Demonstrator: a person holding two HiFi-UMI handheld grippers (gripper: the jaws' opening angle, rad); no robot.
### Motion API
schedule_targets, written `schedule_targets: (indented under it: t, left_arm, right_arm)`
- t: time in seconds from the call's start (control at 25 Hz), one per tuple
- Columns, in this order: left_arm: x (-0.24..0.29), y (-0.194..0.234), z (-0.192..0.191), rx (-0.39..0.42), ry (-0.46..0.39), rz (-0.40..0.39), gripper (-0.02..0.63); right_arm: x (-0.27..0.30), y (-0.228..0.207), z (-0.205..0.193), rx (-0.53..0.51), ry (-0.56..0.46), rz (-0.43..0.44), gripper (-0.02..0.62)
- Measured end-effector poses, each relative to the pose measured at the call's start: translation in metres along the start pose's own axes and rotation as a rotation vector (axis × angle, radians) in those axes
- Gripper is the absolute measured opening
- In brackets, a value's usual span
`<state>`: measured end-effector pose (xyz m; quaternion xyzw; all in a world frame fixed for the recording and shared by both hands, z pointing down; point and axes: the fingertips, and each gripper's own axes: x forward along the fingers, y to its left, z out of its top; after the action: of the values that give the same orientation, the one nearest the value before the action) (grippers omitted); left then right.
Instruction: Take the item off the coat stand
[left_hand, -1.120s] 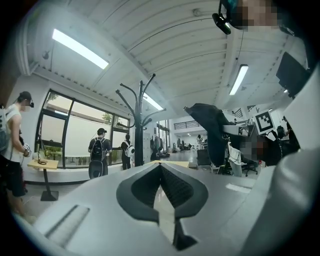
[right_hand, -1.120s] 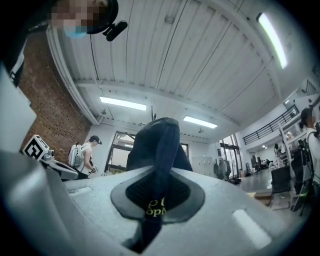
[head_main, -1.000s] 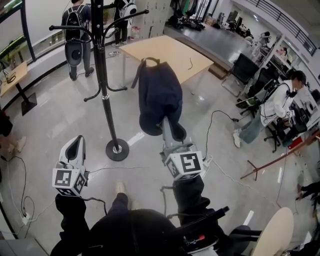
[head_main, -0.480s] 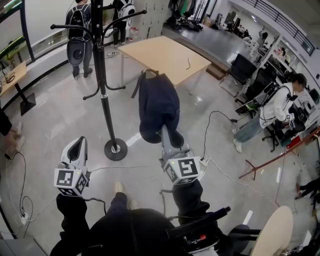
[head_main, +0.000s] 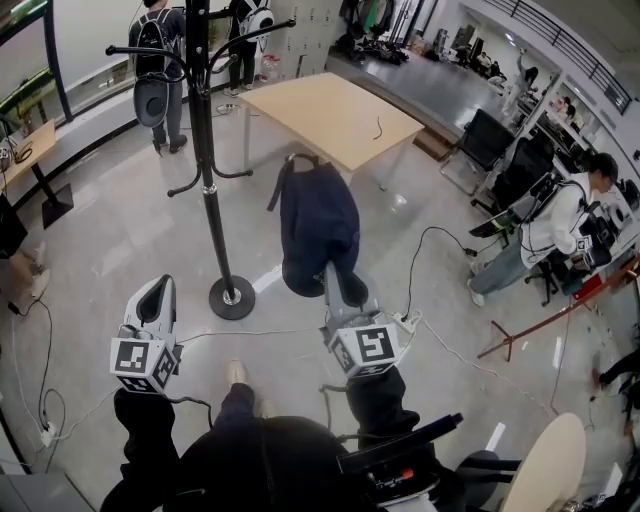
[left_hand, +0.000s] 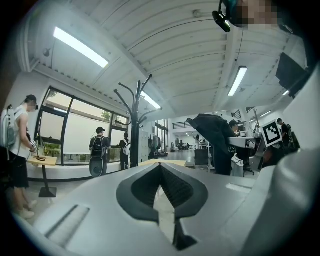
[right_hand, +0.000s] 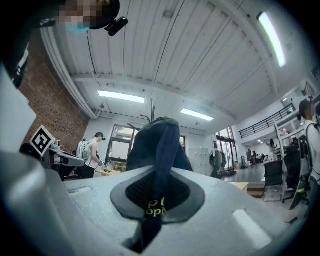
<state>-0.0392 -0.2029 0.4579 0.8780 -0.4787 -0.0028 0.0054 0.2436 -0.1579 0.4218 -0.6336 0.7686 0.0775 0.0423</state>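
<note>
Though limp, rounded navy fabric bag (head_main: 318, 225).

The bag (head_main: 318, 225) is dark, matt cloth; the stand (head_main: 205, 150) looks like black metal; the floor (head_main: 110, 230) is glossy.

The left claw (left_hand: 160, 172) is seen with its jaws brought together at the tips, and nothing is gripped between them. Beyond them a black coat stand (left_hand: 134, 127) is shown upright. To its right, well apart from it, a dark bag (left_hand: 214, 137) is seen hanging. A person with a backpack (left_hand: 98, 147) is seen by the window (left_hand: 75, 132).
</note>
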Motion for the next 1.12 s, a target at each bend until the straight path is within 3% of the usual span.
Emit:
schedule_targets:
  t: [0.72, 1.0, 1.12]
  left_arm:
    - [-0.018, -0.017, -0.012, -0.012, 0.014, -0.004, 0.003]
    - [-0.026, -0.016, -0.011, -0.031, -0.023, 0.014, 0.003]
    - [-0.027, -0.014, -0.016, -0.006, -0.011, 0.018, 0.003]
  right_arm:
    - [-0.045, 0.023, -0.009, -0.001, 0.009, 0.036, 0.017]
    - [-0.058, 0.029, -0.014, 0.025, 0.006, 0.032, 0.018]
    - [-0.061, 0.035, -0.019, 0.029, 0.008, 0.033, 0.020]
